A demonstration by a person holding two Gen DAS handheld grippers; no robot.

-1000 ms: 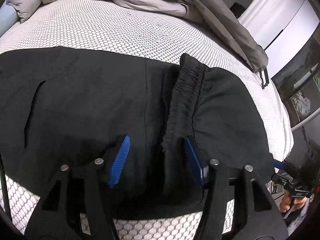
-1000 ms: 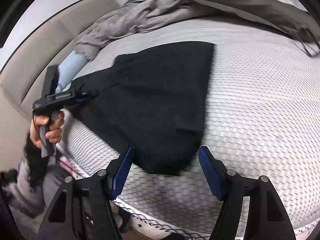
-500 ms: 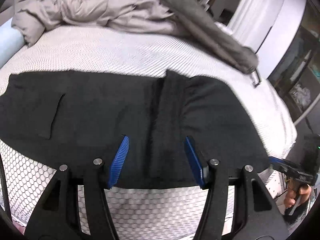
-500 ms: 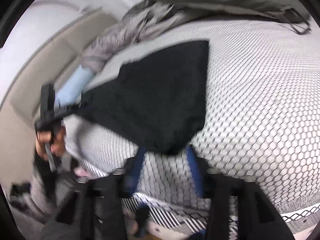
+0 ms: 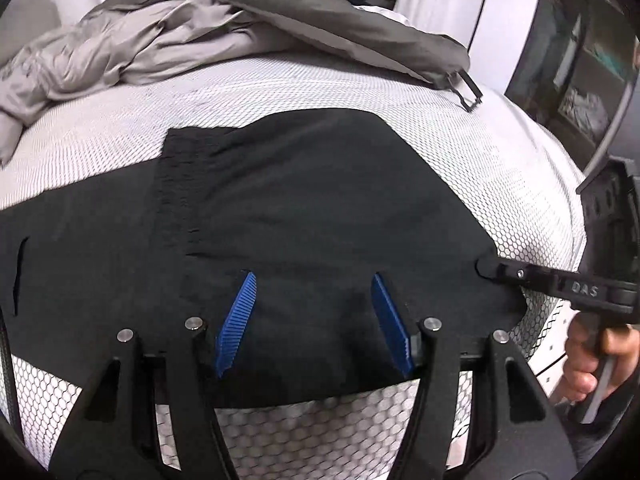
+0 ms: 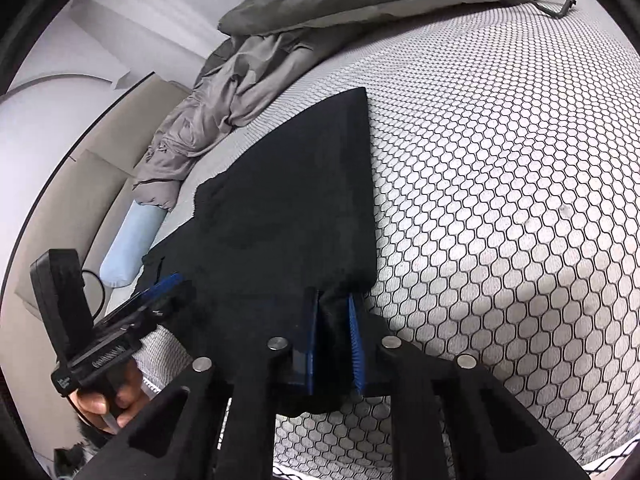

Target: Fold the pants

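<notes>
Across the near edge of the bed lie the pants, long axis left to right. Right gripper, jaws just closed, pinches their right corner; left gripper hovers spread over the near hem, nothing pinched.

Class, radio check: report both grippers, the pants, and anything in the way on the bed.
Right gripper just closed, pinching pants corner. Left gripper open over near hem, gripping nothing. Pants flat on mattress. Grey bedding heaped behind, clear of pants.

pants: 1 on bed | grey garments behind pants: 2 | blue bolster: 1 | tongs: 2, left tongs, right tongs
</notes>
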